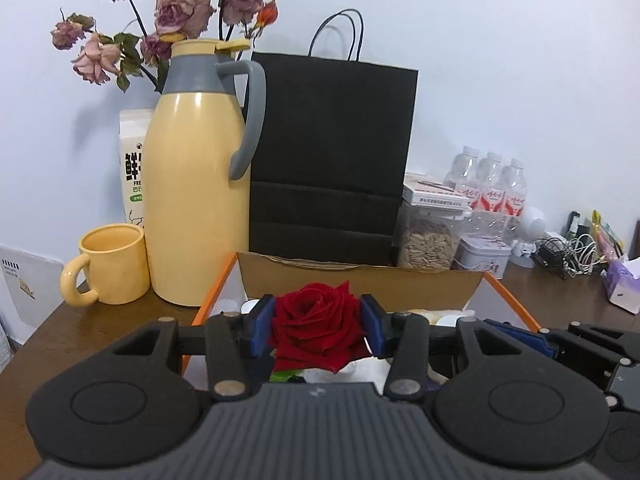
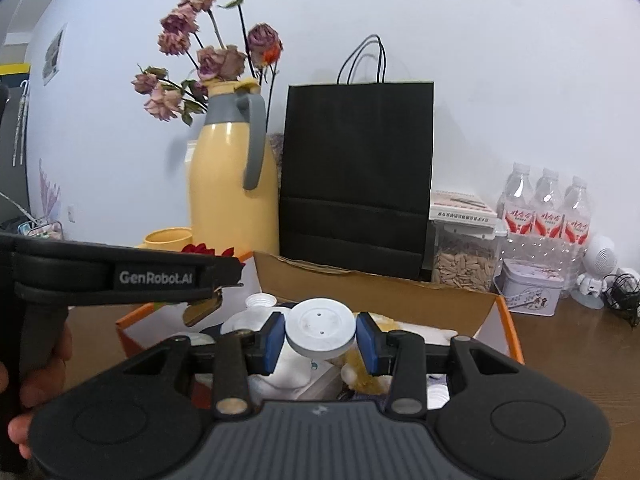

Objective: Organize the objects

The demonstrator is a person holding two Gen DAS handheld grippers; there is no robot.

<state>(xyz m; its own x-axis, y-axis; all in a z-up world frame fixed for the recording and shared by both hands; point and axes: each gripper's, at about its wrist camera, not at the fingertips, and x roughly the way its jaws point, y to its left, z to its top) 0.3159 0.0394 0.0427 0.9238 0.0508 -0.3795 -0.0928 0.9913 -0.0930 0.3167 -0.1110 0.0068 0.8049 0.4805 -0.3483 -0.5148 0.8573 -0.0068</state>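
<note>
Left gripper (image 1: 319,322): level, over the near side of the box (image 1: 360,280), pads clamped on a red rose (image 1: 318,328).
Right gripper (image 2: 320,338): level, over the box, just right of the left gripper, clamped on a white disc (image 2: 322,326).

1. I saw a yellow thermos jug (image 1: 196,200) with a grey handle standing on the brown table (image 1: 100,320); a yellow mug (image 1: 110,264) sat just beside it.
2. Dried pink roses (image 1: 172,12) rose behind the jug; a milk carton (image 1: 134,164) stood partly hidden there.
3. A black paper bag (image 1: 328,152) stood upright against the white wall (image 1: 500,60).
4. To its right I noted a clear jar of seeds (image 1: 430,240), a small tin (image 1: 482,258), three water bottles (image 1: 492,184) and tangled cables (image 1: 568,256).
</note>
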